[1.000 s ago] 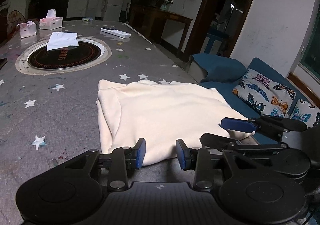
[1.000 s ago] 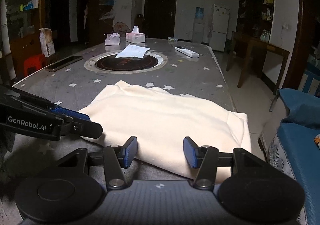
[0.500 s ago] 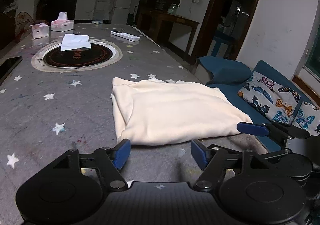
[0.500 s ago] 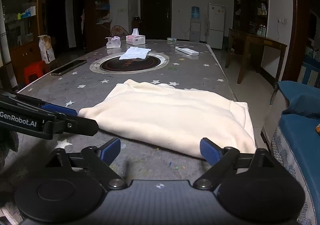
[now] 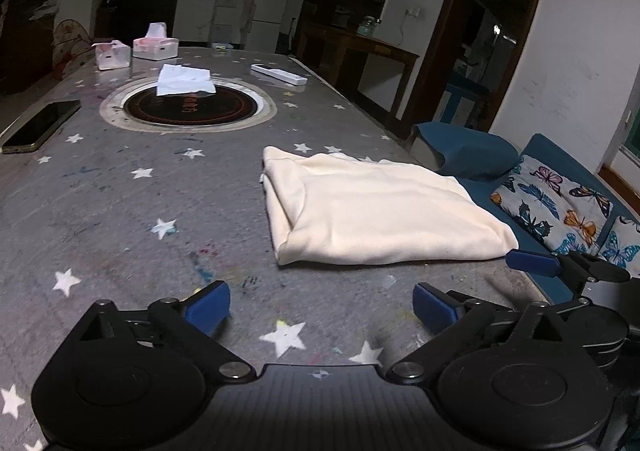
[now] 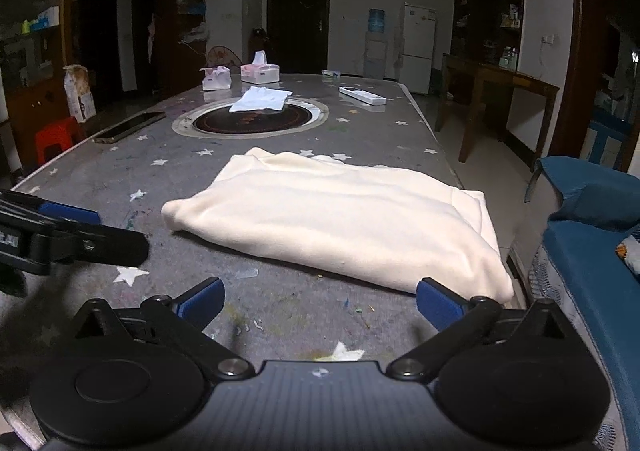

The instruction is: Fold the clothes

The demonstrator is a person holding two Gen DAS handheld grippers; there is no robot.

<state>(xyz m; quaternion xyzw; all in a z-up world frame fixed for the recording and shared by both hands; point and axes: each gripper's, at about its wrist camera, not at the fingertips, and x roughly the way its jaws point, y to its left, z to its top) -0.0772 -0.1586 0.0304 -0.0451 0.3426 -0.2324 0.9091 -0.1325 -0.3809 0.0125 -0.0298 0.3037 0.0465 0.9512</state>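
Note:
A cream garment (image 5: 376,211) lies folded into a rectangle on the grey star-patterned table (image 5: 120,211); it also shows in the right wrist view (image 6: 340,219). My left gripper (image 5: 320,307) is open and empty, held back from the garment's near edge. My right gripper (image 6: 320,303) is open and empty, just short of the garment's near edge. The right gripper's fingers (image 5: 532,263) show at the right of the left wrist view. The left gripper's fingers (image 6: 72,213) show at the left of the right wrist view.
A round hotplate (image 5: 188,107) with a white cloth (image 5: 182,79) sits mid-table. A phone (image 5: 42,125), two tissue boxes (image 5: 156,47) and a remote (image 5: 280,75) lie farther back. A blue sofa (image 5: 560,187) with butterfly cushions stands beside the table's right edge.
Both grippers have opened wider and drawn back from the garment's near edge. The garment lies flat and released on the table.

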